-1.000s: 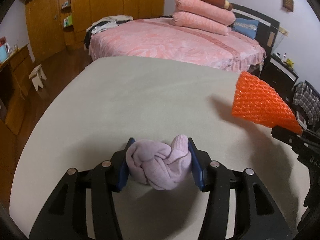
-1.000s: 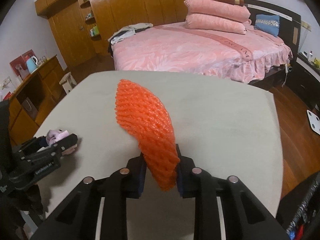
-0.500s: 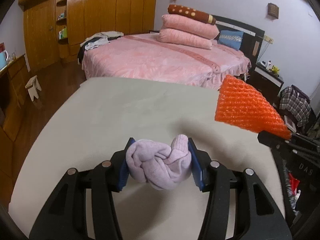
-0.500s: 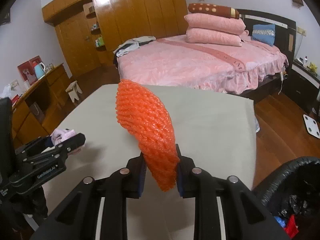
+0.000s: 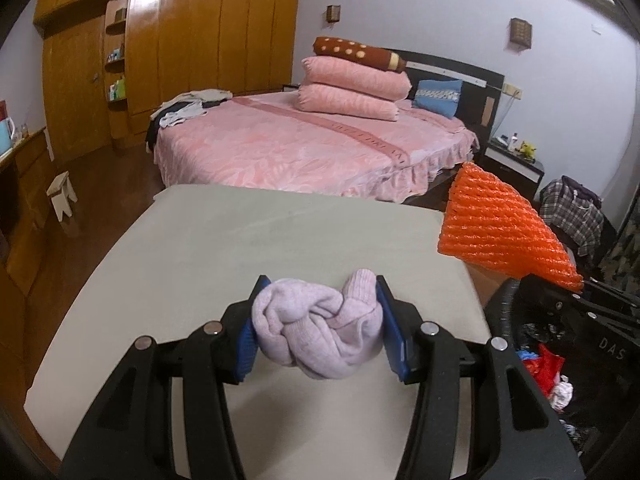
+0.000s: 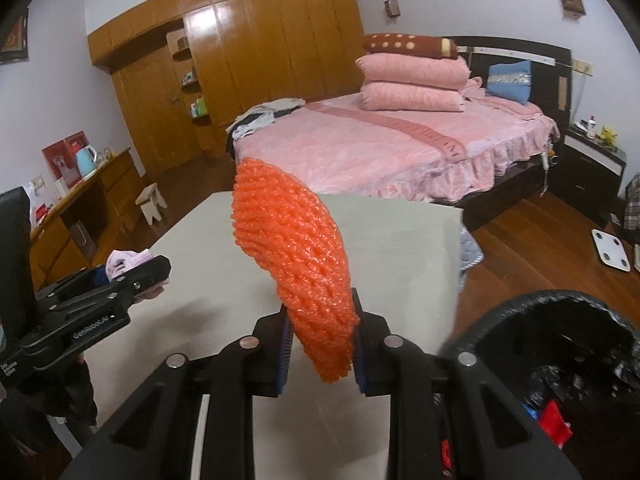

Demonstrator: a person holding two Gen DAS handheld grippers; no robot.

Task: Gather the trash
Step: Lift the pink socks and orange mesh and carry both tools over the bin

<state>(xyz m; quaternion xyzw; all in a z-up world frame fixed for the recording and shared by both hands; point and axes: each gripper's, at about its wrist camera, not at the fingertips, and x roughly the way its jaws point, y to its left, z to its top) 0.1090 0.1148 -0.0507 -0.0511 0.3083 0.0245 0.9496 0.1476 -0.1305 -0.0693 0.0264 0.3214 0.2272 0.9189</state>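
Observation:
My left gripper (image 5: 319,312) is shut on a knotted lilac sock (image 5: 320,330) and holds it above the grey table (image 5: 240,240). My right gripper (image 6: 320,344) is shut on an orange foam fruit net (image 6: 296,252) that sticks up from the jaws, near the table's right edge. The net also shows in the left wrist view (image 5: 500,228), above a black-lined trash bin (image 5: 560,360). The bin (image 6: 560,344) sits low at the right in the right wrist view, with trash inside. The left gripper with the sock (image 6: 128,262) shows at the left there.
A pink bed (image 5: 304,148) with stacked pillows stands beyond the table. Wooden wardrobes (image 6: 256,52) line the back wall. A small white stool (image 5: 62,196) and a low wooden cabinet (image 6: 80,216) are at the left. A nightstand (image 6: 592,168) and a white scale (image 6: 610,250) are at the right.
Both grippers have risen and moved right with their loads. The table looks farther below, and the trash bin has come into view under the orange net.

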